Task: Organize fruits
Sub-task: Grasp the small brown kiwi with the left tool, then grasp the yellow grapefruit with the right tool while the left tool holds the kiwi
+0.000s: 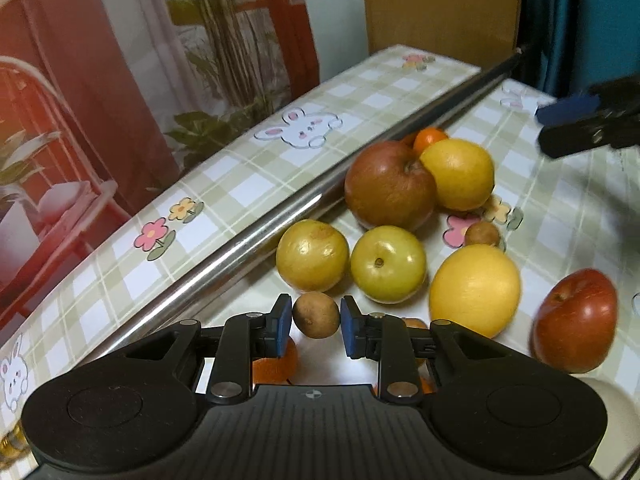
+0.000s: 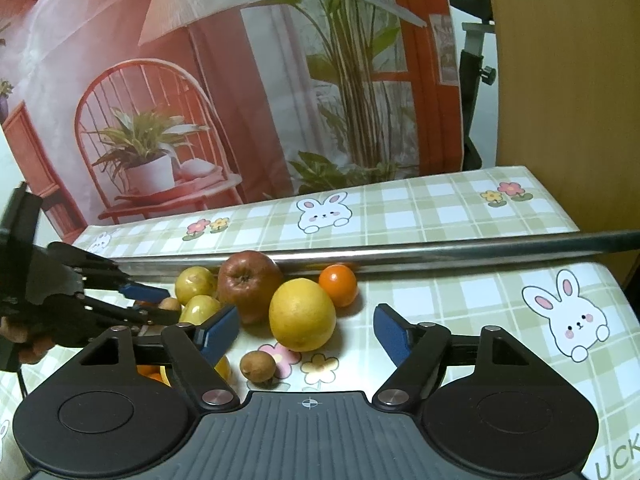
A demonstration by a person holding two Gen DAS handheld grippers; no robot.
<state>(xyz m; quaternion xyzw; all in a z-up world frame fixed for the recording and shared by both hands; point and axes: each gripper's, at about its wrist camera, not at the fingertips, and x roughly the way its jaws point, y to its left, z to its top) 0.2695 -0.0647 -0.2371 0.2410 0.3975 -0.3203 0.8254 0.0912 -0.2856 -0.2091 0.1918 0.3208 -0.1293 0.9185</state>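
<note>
While the left gripper (image 1: 316,322) pinched a small brown fruit (image 1: 316,315) between its blue pads, the rest of the pile lay against the metal bar (image 1: 248,236) — probably what kept the round fruits from rolling off. Nearest the bar sat a reddish apple (image 1: 389,185), with an orange (image 1: 429,139) behind it and two yellow-green fruits (image 1: 313,255) alongside. The right gripper (image 2: 306,330) hovered with jaws wide and empty, away from the bar, above another small brown fruit (image 2: 258,366) — likely its next pick.

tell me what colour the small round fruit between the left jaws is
Dull brown, best seen in the left wrist view: small round fruit.
</note>
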